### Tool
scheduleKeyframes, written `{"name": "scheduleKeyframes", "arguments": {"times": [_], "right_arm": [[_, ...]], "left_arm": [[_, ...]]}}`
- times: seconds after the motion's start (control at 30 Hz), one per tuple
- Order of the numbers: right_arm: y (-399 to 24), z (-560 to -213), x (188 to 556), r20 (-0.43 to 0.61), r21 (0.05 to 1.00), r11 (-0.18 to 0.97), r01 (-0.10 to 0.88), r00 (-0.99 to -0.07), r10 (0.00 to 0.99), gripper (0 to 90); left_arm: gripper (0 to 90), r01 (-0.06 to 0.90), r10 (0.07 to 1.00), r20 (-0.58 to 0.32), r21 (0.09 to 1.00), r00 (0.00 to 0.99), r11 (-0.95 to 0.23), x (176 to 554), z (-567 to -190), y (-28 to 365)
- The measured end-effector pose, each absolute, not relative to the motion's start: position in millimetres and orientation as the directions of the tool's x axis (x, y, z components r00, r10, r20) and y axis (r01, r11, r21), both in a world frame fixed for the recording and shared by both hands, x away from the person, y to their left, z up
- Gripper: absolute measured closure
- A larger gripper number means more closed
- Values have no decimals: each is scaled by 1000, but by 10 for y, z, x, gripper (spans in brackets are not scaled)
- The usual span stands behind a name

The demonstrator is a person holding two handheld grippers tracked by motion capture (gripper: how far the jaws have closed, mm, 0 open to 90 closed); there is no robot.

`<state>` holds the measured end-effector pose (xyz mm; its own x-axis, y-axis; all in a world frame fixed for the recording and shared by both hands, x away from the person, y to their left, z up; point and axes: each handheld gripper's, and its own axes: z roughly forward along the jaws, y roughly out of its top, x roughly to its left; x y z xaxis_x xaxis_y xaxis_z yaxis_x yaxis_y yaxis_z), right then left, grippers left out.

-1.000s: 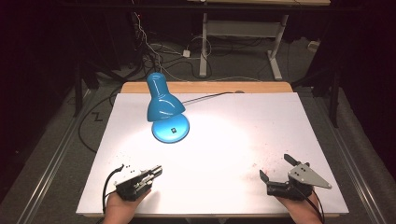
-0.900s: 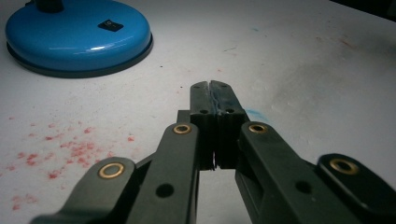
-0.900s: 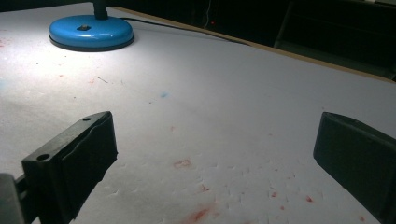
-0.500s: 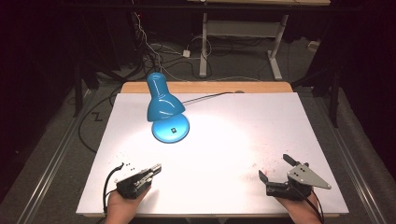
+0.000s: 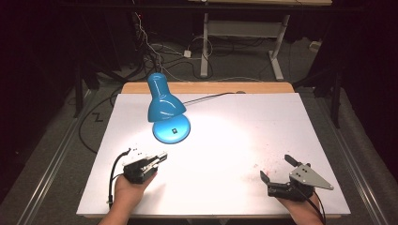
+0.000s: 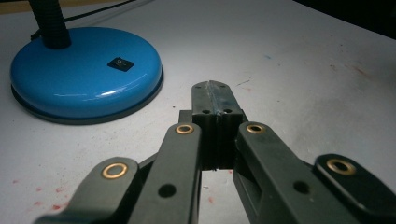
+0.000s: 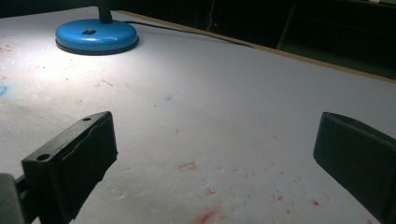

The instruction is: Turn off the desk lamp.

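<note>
A blue desk lamp stands lit on the white table, its shade [image 5: 162, 97] bent over its round base [image 5: 172, 129]. The base [image 6: 84, 74] carries a small black rocker switch [image 6: 120, 63]. My left gripper [image 5: 162, 156] is at the front left, a short way in front of the lamp base and pointing toward it. Its jaws are pressed together with nothing between them, tips [image 6: 216, 100] just above the table. My right gripper [image 5: 278, 168] rests at the front right, far from the lamp base [image 7: 96, 35]. Its jaws stand wide open and empty.
The white table [image 5: 244, 140] bears faint red and blue marks. The lamp's black cable [image 5: 206, 97] runs from the base toward the wooden strip [image 5: 211, 87] at the table's far edge. Beyond it lie a dark floor with cables and a desk frame [image 5: 244, 33].
My left gripper has moved a little forward toward the lamp base. The right gripper has stayed where it was.
</note>
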<state>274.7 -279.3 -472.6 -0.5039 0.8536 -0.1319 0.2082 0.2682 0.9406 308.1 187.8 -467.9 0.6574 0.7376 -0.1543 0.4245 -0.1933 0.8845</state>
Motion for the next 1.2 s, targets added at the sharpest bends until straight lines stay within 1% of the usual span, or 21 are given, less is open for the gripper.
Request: {"name": "scheduleKeyframes", "arguments": {"times": [0.4,0.53,0.57,0.67,0.77,0.97,1.03,1.2], "right_arm": [[-2797,-4741,2769,-134,938,274,212,-507,851,5],[-2804,-4738,2768,-131,939,269,212,-503,854,5],[-2806,-4736,2767,-131,940,269,211,-503,854,5],[-2811,-4732,2764,-130,940,268,210,-503,854,5],[-2817,-4729,2764,-127,941,263,212,-499,857,5],[-2825,-4724,2760,-125,943,260,210,-499,857,5],[-2829,-4721,2756,-122,943,257,210,-499,858,5],[-2834,-4715,2748,-116,945,249,211,-497,860,5]], "left_arm": [[879,409,759,-152,898,633,-162,3288,-4762,1890],[879,399,770,-126,900,626,-177,3372,-4789,1864],[879,393,771,-96,896,629,-208,3413,-4791,1835],[879,392,771,-85,892,631,-223,3458,-4790,1802],[880,378,774,-45,889,632,-257,3545,-4799,1728],[880,383,784,-49,890,619,-246,3676,-4816,1664],[879,370,795,-8,888,607,-274,3748,-4830,1615],[879,364,807,28,883,590,-297,3831,-4844,1564]]}}
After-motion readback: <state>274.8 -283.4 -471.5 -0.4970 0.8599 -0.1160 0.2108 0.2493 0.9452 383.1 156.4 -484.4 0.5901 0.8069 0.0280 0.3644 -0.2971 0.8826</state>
